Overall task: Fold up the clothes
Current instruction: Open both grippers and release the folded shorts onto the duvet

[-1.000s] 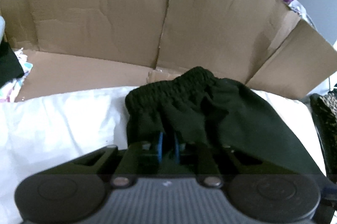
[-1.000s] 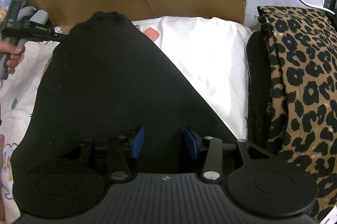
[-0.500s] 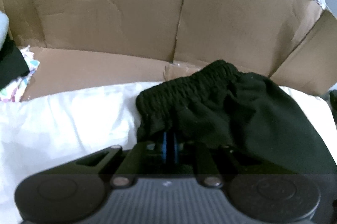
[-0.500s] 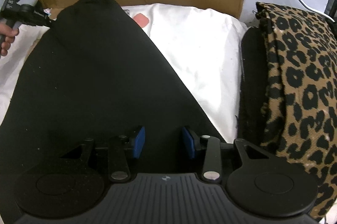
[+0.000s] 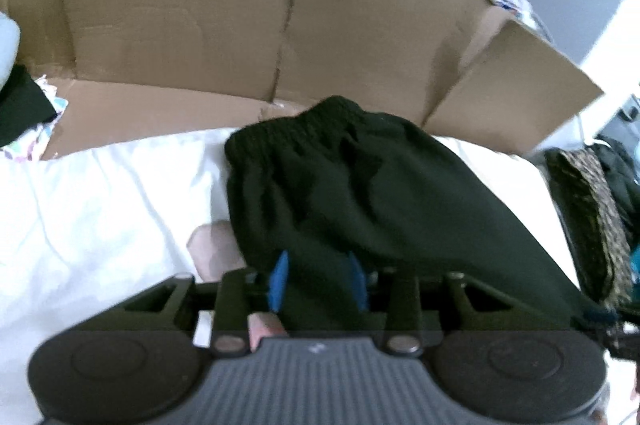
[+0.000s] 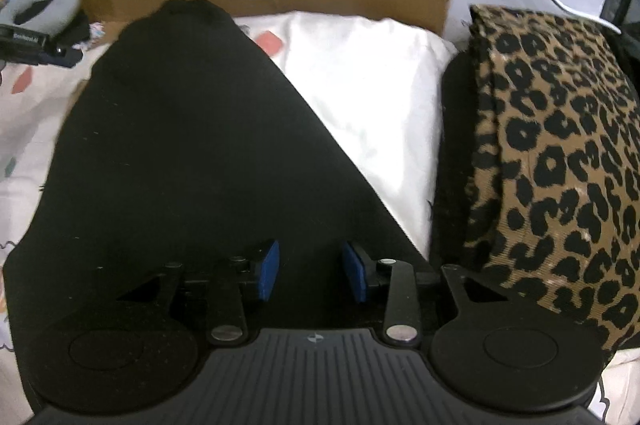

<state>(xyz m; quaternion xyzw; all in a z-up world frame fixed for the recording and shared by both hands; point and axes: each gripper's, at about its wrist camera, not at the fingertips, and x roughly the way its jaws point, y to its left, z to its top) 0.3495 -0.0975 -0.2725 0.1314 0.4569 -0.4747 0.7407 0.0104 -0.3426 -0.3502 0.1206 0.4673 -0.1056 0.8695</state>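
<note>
A black garment (image 6: 192, 153) lies spread and only loosely gathered on white bedding (image 6: 372, 93) ahead of both claws, left claw (image 5: 317, 281) and right claw (image 6: 311, 275) parted over it, gripping nothing; folded leopard-print cloth (image 6: 560, 161) sits right, so folding looks unfinished.

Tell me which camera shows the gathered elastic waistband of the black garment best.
The left wrist view: the ribbed elastic waistband of the black garment faces the camera, lit against the brown cardboard. In the right wrist view that end is only a dark rounded hump at the far edge, with no gathers visible.
</note>
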